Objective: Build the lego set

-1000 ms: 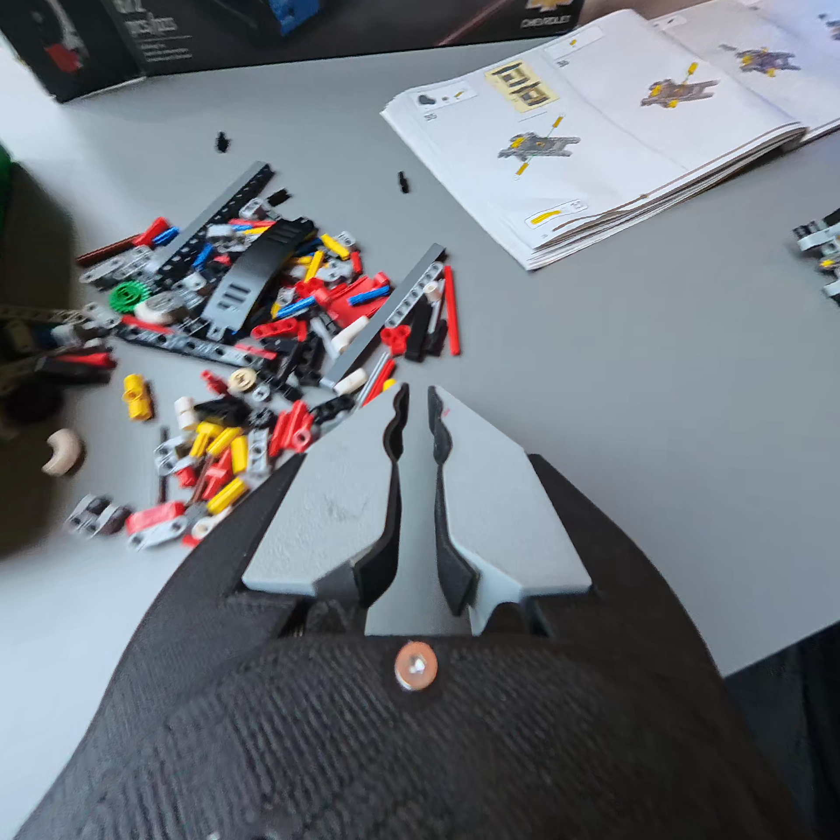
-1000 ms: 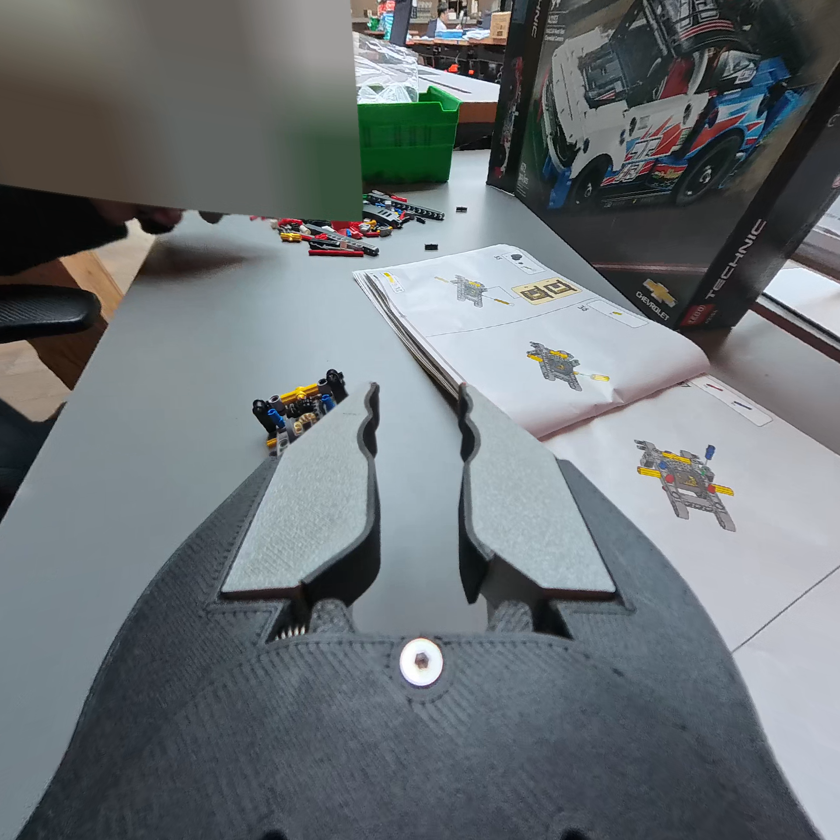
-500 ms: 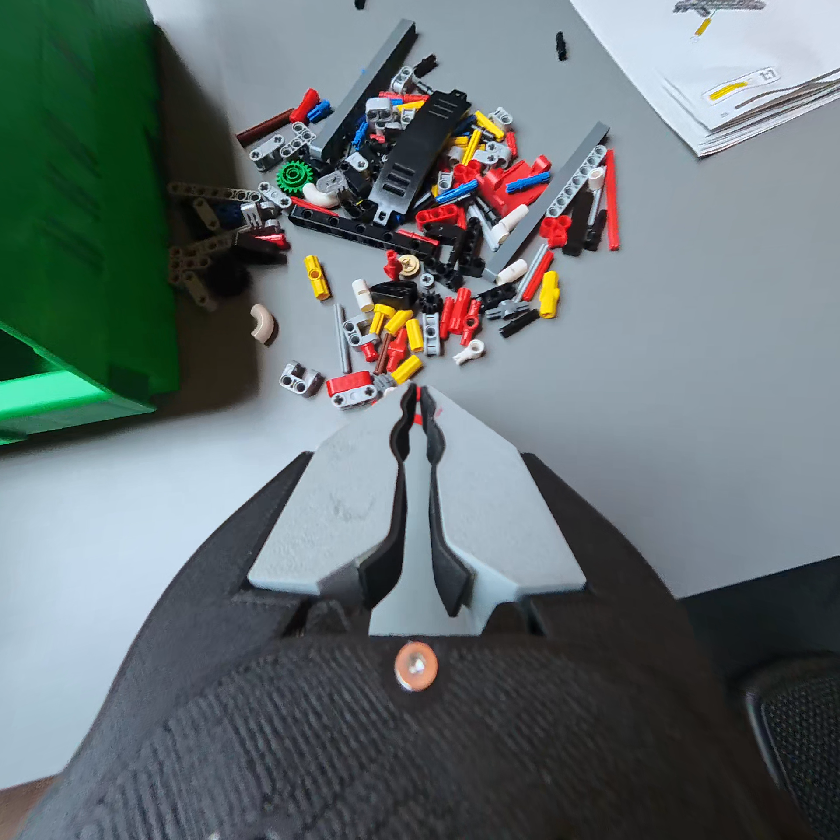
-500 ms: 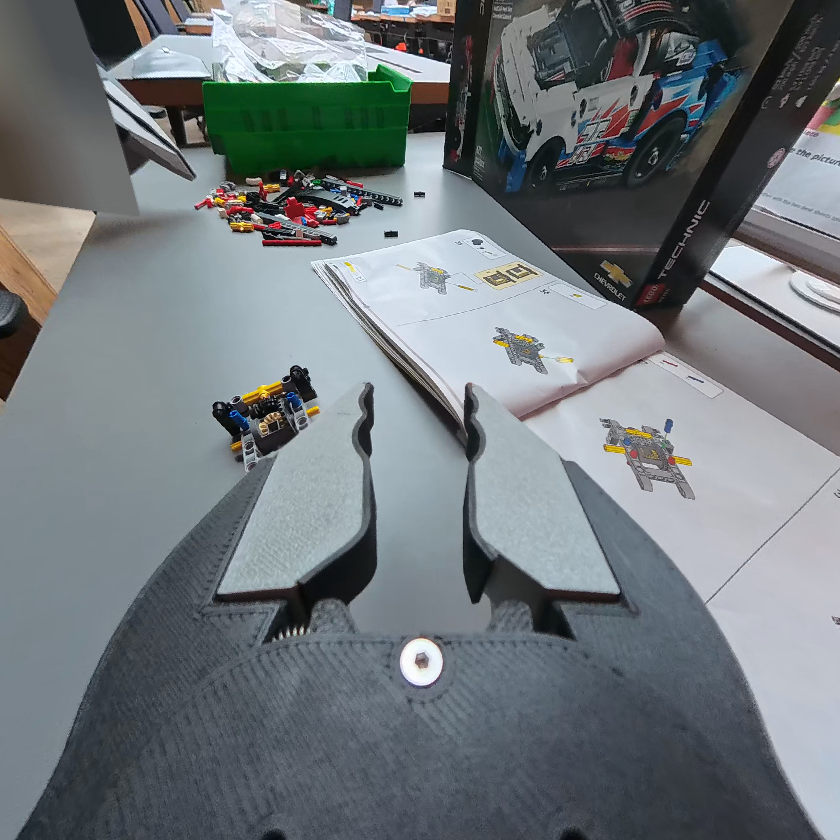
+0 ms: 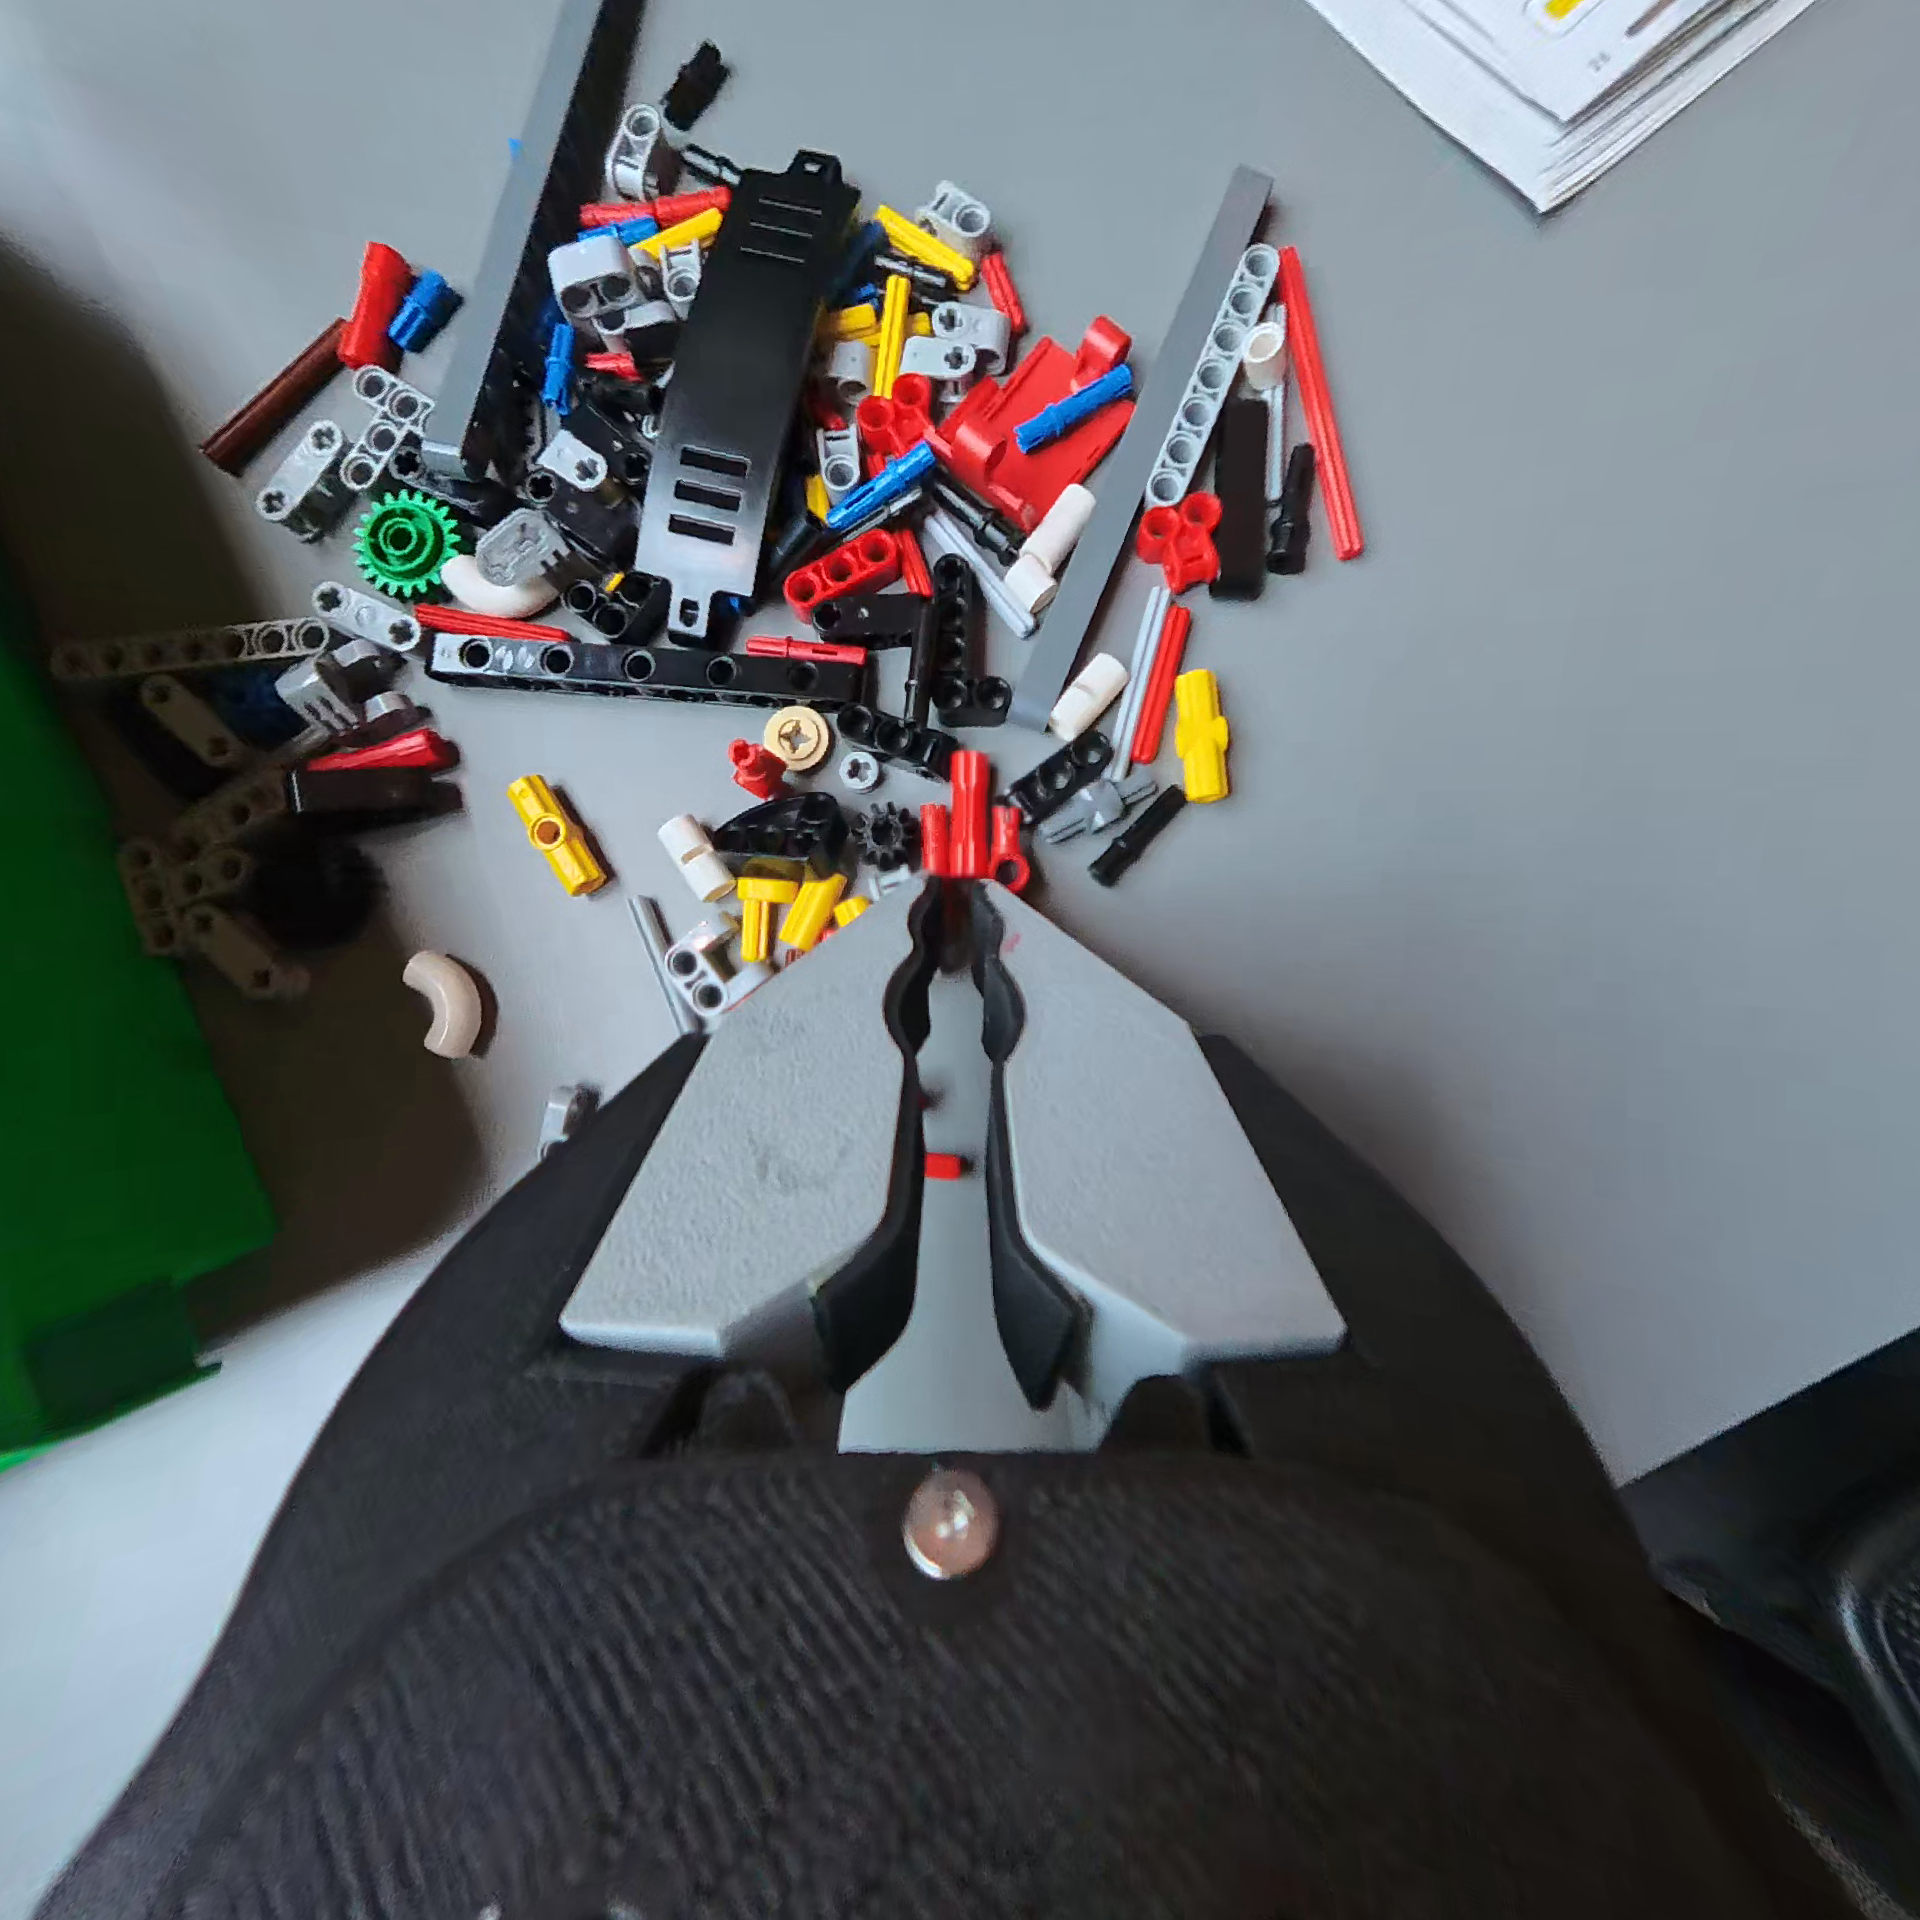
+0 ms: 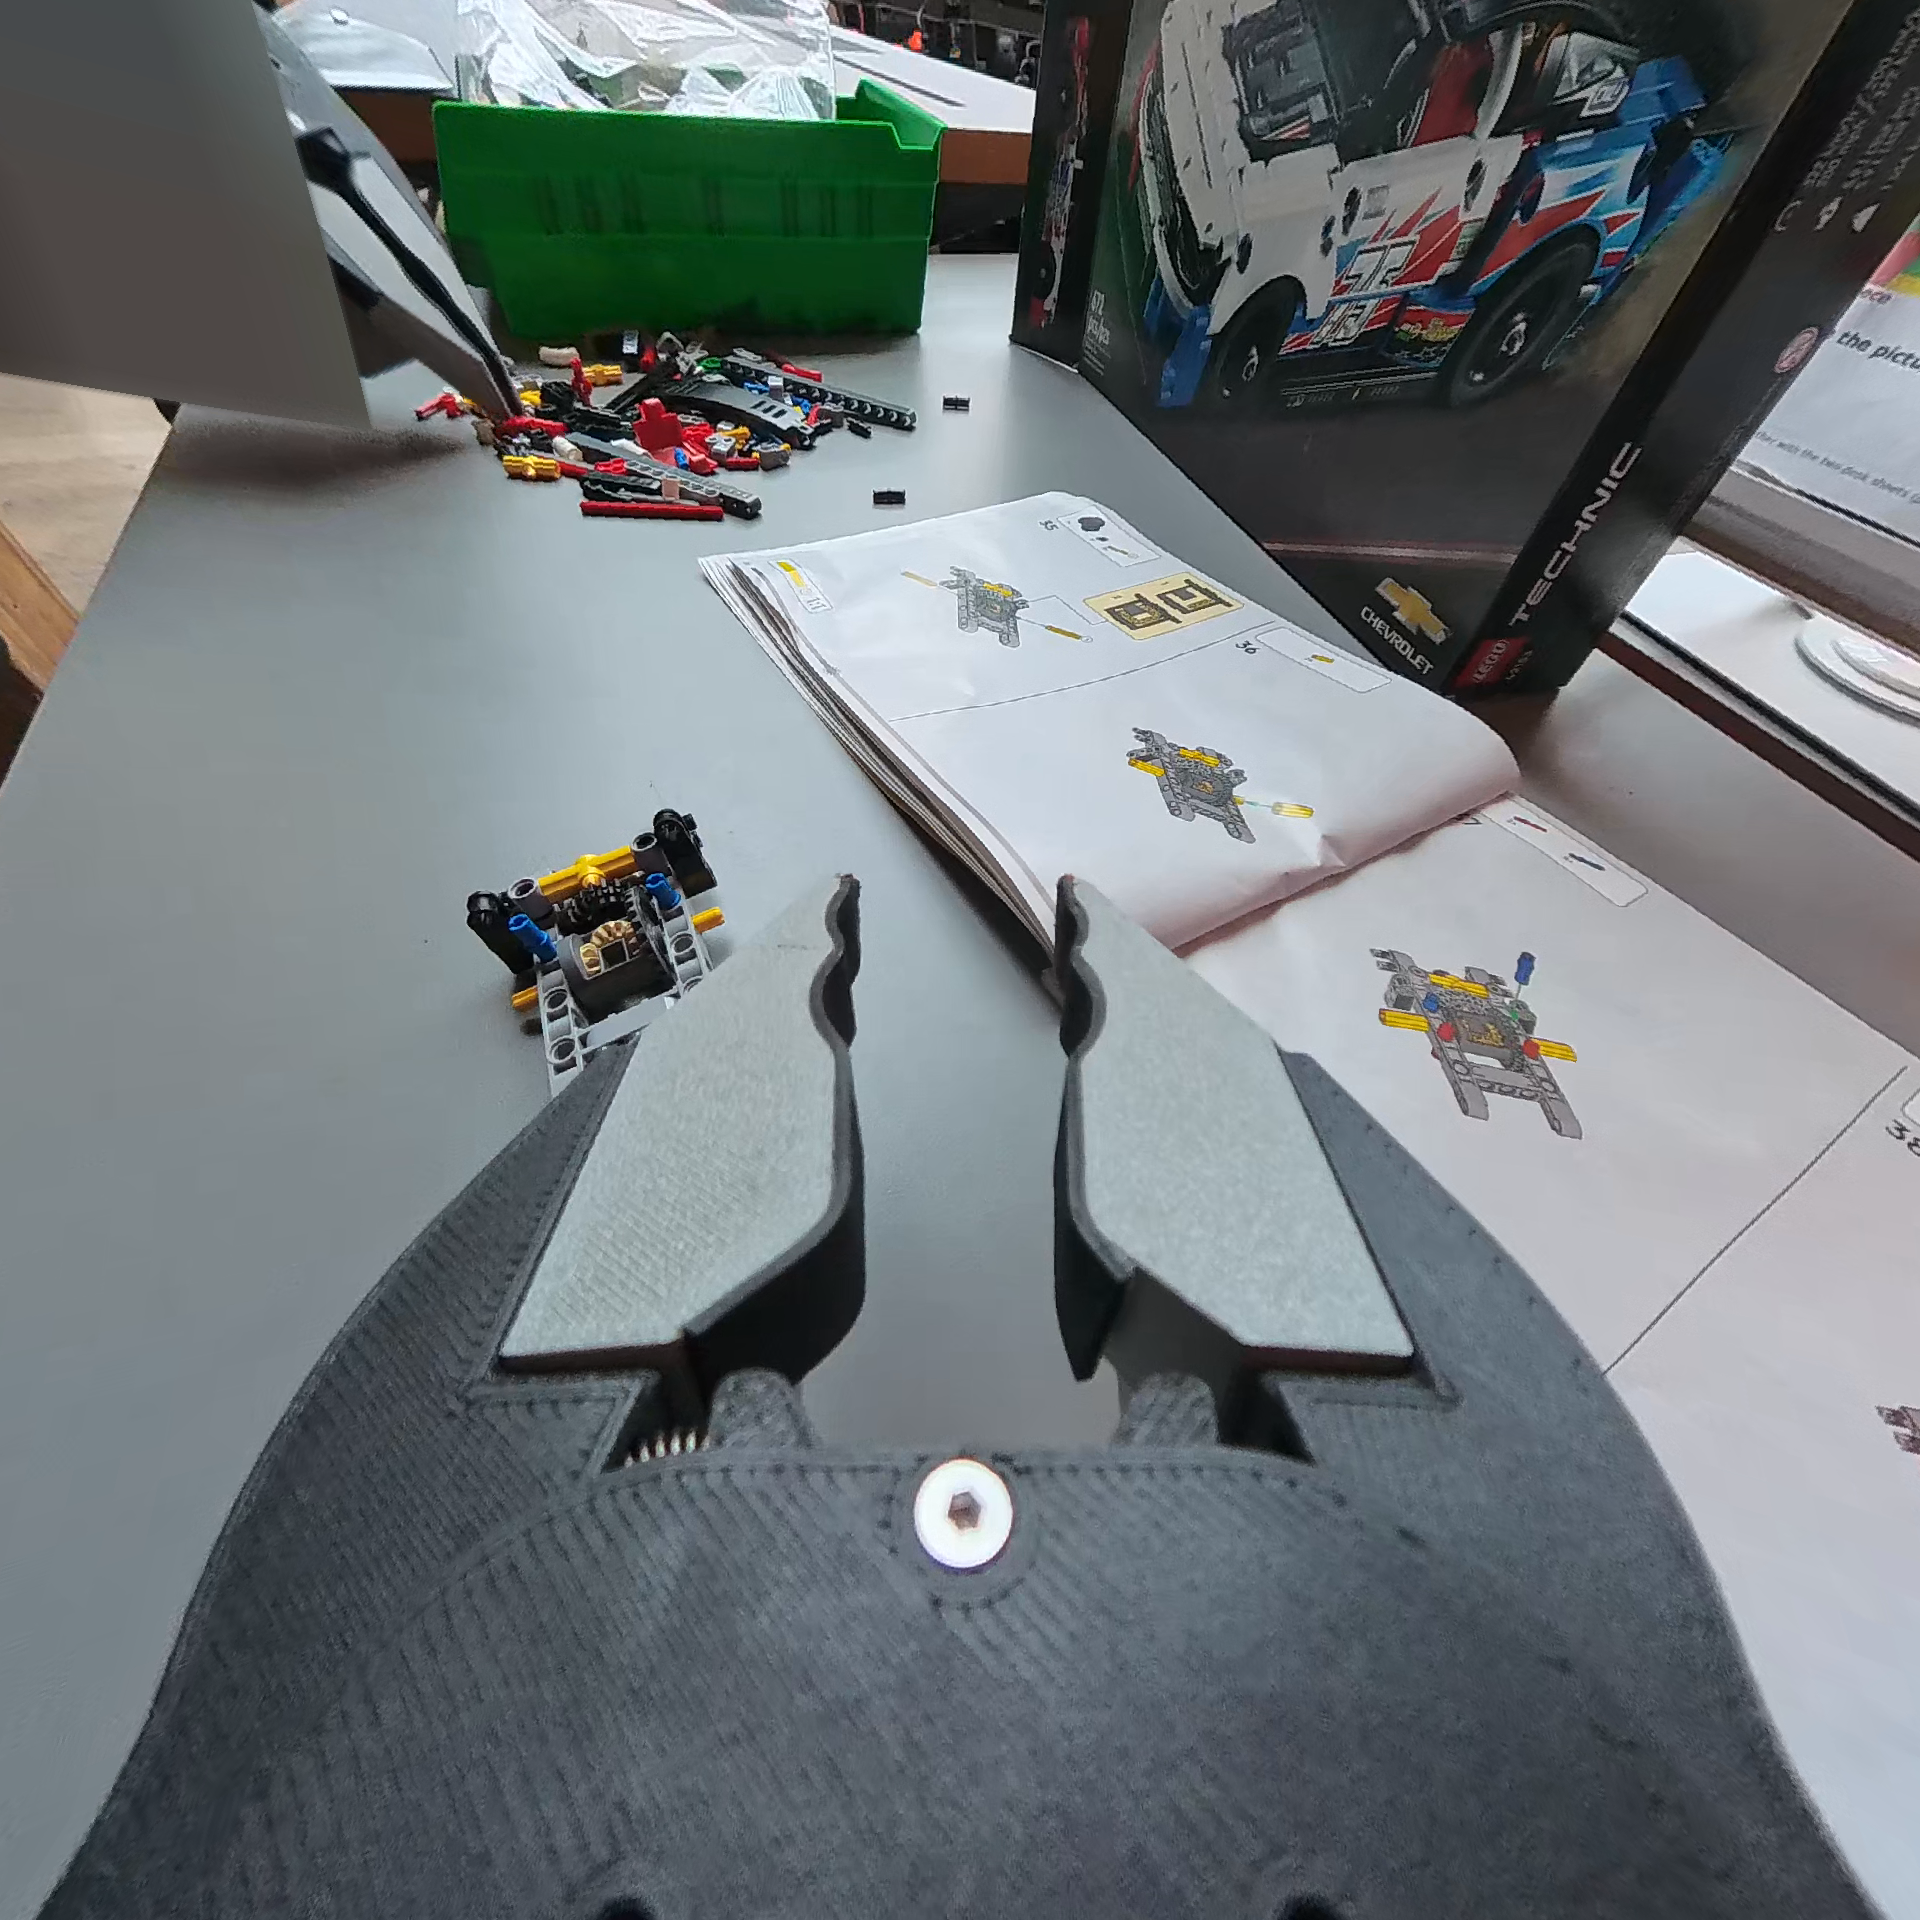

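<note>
Loose pieces (image 5: pixel 790 488) in red, yellow, black, grey and blue lie heaped on the grey table (image 5: pixel 1558 727) beside the green bin (image 5: pixel 94 1039). Left gripper (image 5: pixel 951 914) sits at the heap's near edge, jaws nearly closed around a red pin (image 5: pixel 968 821); a firm grip cannot be told. Right gripper (image 6: pixel 956 904) hovers jaws apart, empty, between the small black-yellow-grey assembly (image 6: pixel 603 935) and the open manual (image 6: pixel 1091 707).

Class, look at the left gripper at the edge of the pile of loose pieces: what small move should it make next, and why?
Probably close the last bit and lift. The left gripper has its tips nearly together around a red piece at the near edge of the pile, so a firmer pinch should come before raising it clear.
</note>
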`<state>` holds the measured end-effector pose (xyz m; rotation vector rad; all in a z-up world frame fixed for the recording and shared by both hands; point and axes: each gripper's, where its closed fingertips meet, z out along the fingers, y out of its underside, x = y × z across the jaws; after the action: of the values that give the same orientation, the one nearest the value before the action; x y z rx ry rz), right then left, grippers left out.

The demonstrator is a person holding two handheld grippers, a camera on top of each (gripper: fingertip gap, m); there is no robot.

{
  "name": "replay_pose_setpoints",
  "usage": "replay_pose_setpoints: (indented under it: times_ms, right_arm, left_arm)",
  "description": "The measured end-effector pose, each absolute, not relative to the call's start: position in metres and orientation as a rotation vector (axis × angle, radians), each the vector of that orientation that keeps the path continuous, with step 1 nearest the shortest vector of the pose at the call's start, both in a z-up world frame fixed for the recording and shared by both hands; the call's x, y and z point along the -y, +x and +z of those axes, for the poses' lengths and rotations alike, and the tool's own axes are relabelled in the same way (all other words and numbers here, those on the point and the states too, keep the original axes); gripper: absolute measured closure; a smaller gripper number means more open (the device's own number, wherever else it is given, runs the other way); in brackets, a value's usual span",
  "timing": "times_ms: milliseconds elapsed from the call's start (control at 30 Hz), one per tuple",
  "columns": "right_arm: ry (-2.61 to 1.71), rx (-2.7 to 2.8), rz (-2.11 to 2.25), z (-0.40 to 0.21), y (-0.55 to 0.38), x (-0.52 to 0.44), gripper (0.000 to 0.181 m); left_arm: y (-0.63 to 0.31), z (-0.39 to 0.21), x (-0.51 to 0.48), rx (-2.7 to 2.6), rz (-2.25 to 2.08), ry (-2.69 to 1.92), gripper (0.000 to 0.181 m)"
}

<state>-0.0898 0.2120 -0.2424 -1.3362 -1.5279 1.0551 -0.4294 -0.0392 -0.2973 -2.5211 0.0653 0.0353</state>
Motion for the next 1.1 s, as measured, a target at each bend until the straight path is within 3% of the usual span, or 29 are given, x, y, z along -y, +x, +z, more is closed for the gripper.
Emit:
replay_pose_setpoints:
  times_ms: [567,700,867,1033,1100]
  right_arm:
    - [-1.335,1.488,1.136,-0.235,-0.086,-0.214,0.151]
    - [-1.335,1.473,1.157,-0.233,-0.084,-0.215,0.151]
    - [-1.337,1.490,1.146,-0.235,-0.085,-0.213,0.152]
    - [-1.331,1.499,1.133,-0.236,-0.085,-0.212,0.152]
    - [-1.330,1.499,1.129,-0.236,-0.085,-0.212,0.153]
  left_arm:
    - [-0.438,-0.302,0.035,-0.165,0.110,-2.598,0.179]
    - [-0.442,-0.278,0.041,-0.137,0.179,-2.553,0.179]
    - [-0.338,-0.244,0.000,-0.274,-0.066,-2.383,0.180]
    - [-0.226,-0.306,-0.054,-0.450,-0.166,-2.485,0.178]
    - [-0.209,-0.305,-0.069,-0.424,-0.218,-2.448,0.179]
